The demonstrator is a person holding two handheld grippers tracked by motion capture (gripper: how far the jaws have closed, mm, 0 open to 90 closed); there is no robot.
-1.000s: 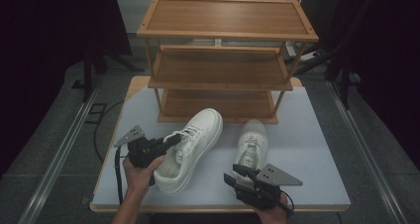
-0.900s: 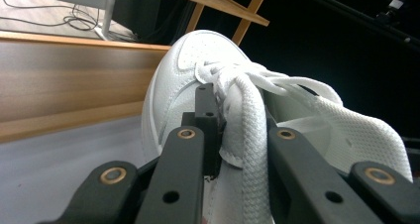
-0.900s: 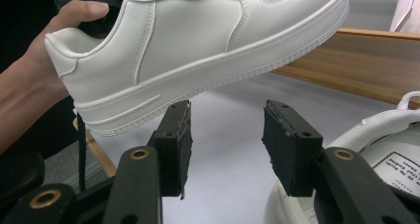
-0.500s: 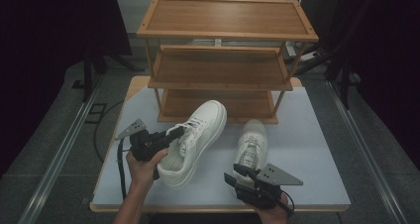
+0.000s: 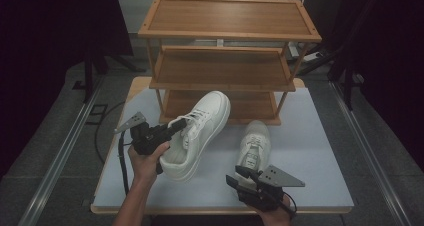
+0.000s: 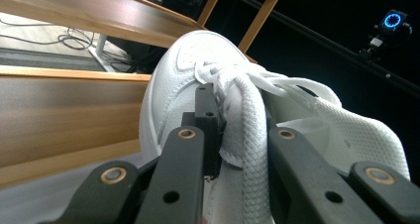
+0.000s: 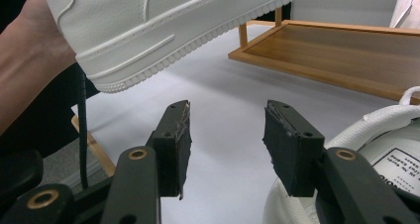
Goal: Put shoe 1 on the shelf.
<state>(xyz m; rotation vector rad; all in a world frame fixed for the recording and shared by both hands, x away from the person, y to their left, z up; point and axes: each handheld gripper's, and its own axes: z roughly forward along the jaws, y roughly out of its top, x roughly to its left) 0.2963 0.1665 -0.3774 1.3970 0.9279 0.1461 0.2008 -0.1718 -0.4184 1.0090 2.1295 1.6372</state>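
The left gripper [image 5: 172,129] has its jaws clamped on the laces and tongue of a white leather sneaker [image 5: 197,133], holding it tilted above the pale grey worktop [image 5: 310,136], toe toward the three-tier wooden shoe rack [image 5: 227,56]. The right gripper [image 7: 225,135] hovers with jaws apart and empty, just beside the heel of a second white sneaker [image 5: 254,147] resting on the worktop.

so the right gripper [image 7: 225,140] has its two black jaws spread apart with just bare grey table [image 7: 223,85] showing between them. A white sneaker [image 7: 163,26] hangs tilted above the table at the top, heel end near a forearm [image 7: 29,60] on the left. Second white shoe [image 7: 386,149] sits just beside the right jaw, wooden shelf [image 7: 337,50] behind
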